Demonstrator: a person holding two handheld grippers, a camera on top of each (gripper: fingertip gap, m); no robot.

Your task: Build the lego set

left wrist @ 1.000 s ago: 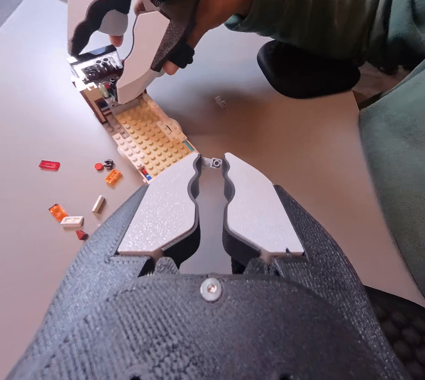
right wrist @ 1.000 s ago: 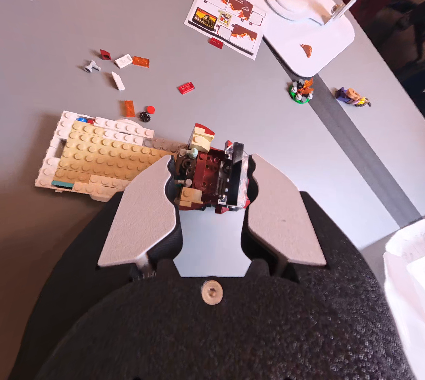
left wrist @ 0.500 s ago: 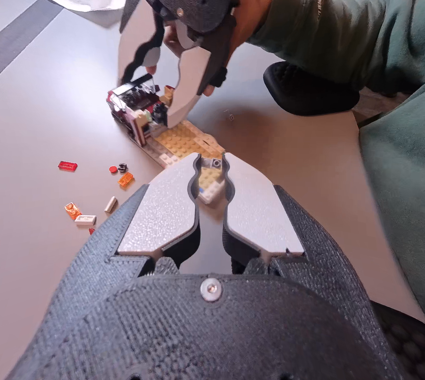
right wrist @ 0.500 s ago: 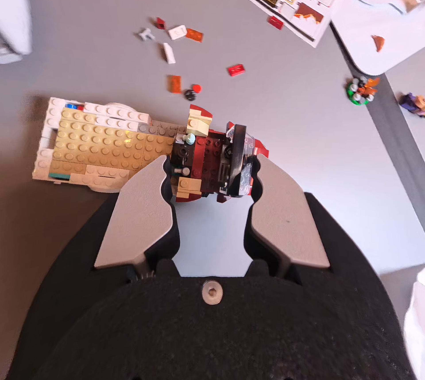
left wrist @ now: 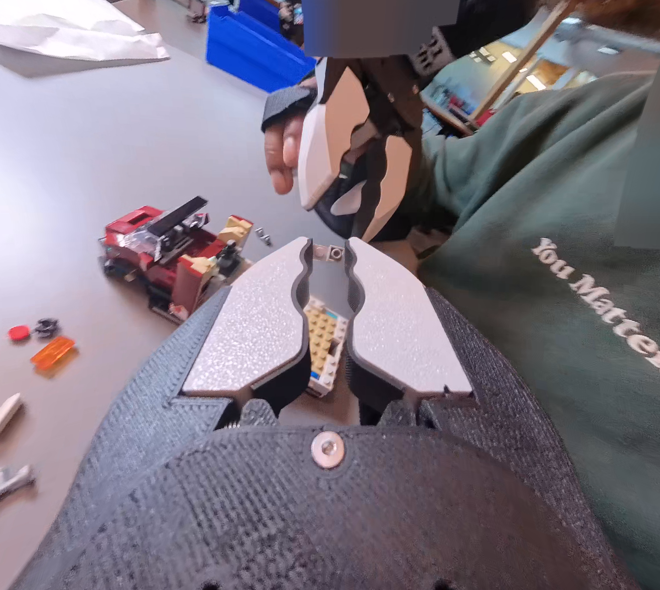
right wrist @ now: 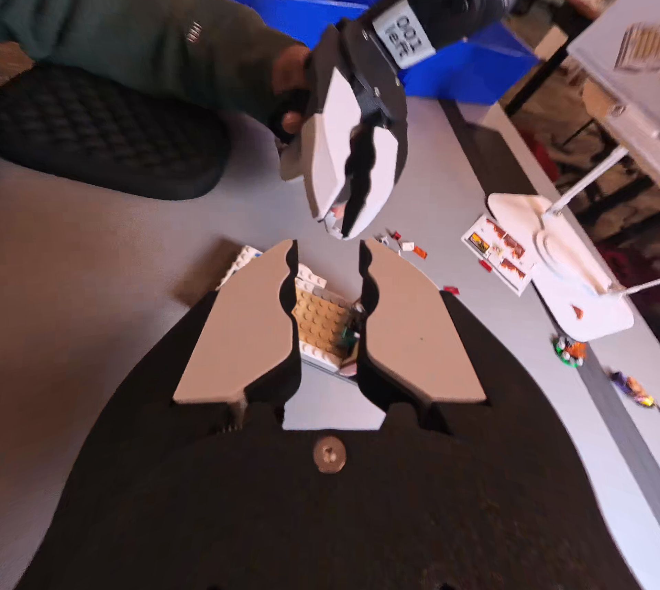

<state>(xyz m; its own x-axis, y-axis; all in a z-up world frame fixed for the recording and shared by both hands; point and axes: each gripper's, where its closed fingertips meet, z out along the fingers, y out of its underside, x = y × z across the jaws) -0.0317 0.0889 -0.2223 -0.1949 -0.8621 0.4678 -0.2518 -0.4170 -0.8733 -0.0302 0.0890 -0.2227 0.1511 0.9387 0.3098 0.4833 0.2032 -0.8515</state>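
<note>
The half-built lego truck (left wrist: pixel 168 258) lies on the grey table (left wrist: pixel 107 144). It has a dark red cab with a clear windscreen and a black sloped piece on top, and behind the cab a flat tan studded bed (left wrist: pixel 323 333) with white edge bricks. In both wrist views most of the bed is hidden under the grippers.

The left gripper (left wrist: pixel 328 253) pinches a small light grey lego plate (left wrist: pixel 328 253) between its fingertips, above the bed and off the table. The right gripper (right wrist: pixel 328 249) holds nothing; its jaws stand a moderate way apart, above the bed.

To the left of the truck lie loose pieces: a round red stud (left wrist: pixel 18 332), a small black part (left wrist: pixel 46 327) and a clear orange tile (left wrist: pixel 53 353). Farther away are a sticker sheet (right wrist: pixel 498 256) and a white lamp base (right wrist: pixel 571 283). A green sleeve (left wrist: pixel 535 251) fills the right side of the left wrist view.
</note>
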